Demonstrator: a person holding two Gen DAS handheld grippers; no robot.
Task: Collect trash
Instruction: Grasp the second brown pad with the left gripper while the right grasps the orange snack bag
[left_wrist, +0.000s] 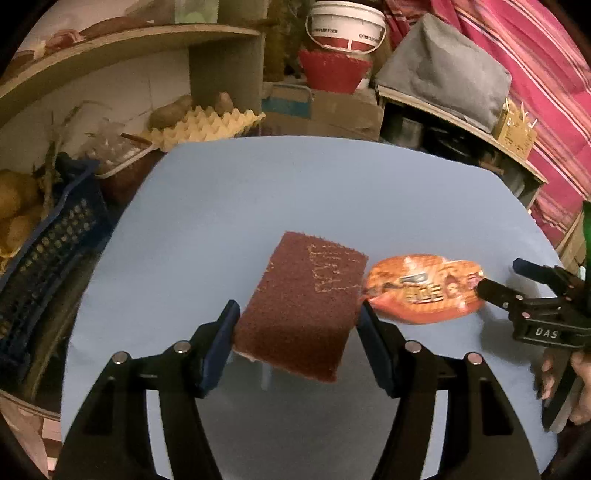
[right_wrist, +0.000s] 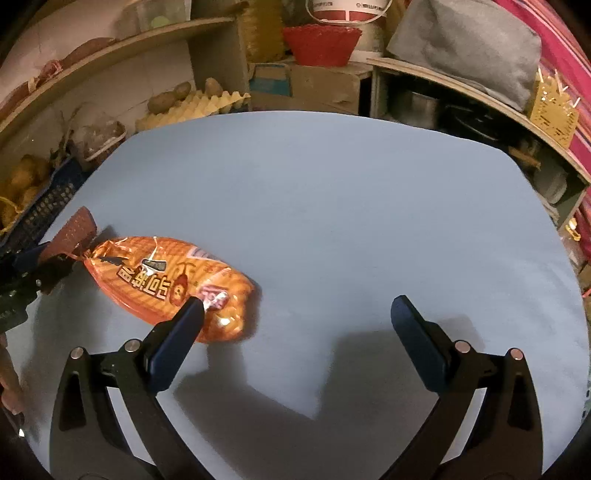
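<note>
My left gripper is shut on a dark red scouring pad, both pads pressing its long sides, and the pad hangs tilted a little above the blue table. Beside it on the right lies an orange snack bag. In the right wrist view the same snack bag lies at the left, partly behind my left fingertip. My right gripper stands wide open over bare table, with nothing between its fingers. The right gripper also shows at the left wrist view's right edge.
A blue crate of potatoes stands off the table's left side. Behind it sit an egg tray, shelves and a cardboard box. A red basket and white bucket are at the back. A hand shows at the right.
</note>
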